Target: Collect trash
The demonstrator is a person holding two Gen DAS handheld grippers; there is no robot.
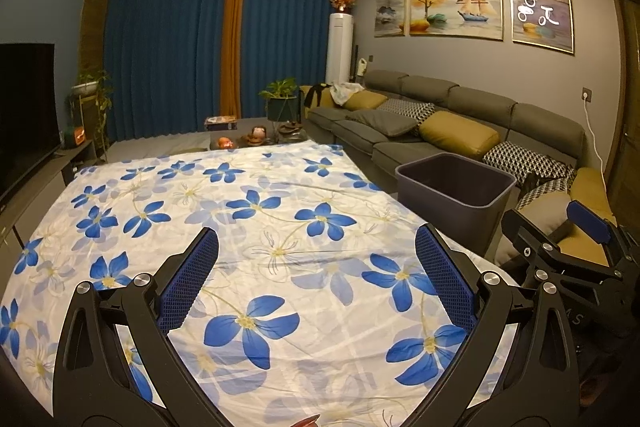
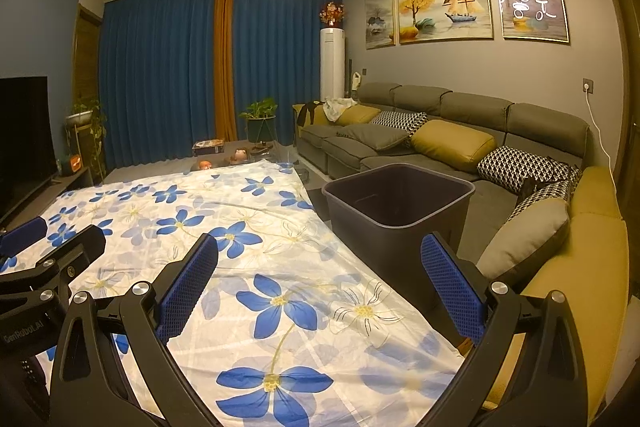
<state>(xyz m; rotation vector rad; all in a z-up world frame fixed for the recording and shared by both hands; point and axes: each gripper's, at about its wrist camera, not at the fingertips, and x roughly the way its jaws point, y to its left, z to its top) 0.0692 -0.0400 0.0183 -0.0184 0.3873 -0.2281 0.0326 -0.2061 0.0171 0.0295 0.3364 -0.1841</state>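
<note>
Living room under warm ceiling light, blue curtains [image 1: 168, 63] with an orange strip across the far wall. Long grey sofa [image 2: 420, 131] along the right wall, scattered with yellow, grey and black-and-white patterned cushions; three framed paintings [image 2: 444, 7] above it. Black television [image 1: 24, 107] at the left edge of the room. White floor-standing air conditioner [image 1: 340, 47] in the far right corner, with a potted plant [image 1: 280, 99] just beside the sofa's far end.

Low table under a white cloth [image 1: 248, 235] printed with blue flowers, filling the foreground of both views. No trash visible anywhere on the cloth. A few small ornaments past the cloth's far edge, too small to identify.

Dark grey bin [image 2: 396, 211] on the floor beside the cloth's right edge, between table and sofa, upright, interior dark and contents impossible to tell.

Left gripper [image 1: 316, 267] above the cloth's near edge, blue-padded fingers [image 1: 192, 283] spread wide, nothing between them. Right gripper [image 2: 320, 275] over the near right corner, fingers likewise released and empty, the right pad [image 2: 452, 287] overlapping the bin's near wall in view.
</note>
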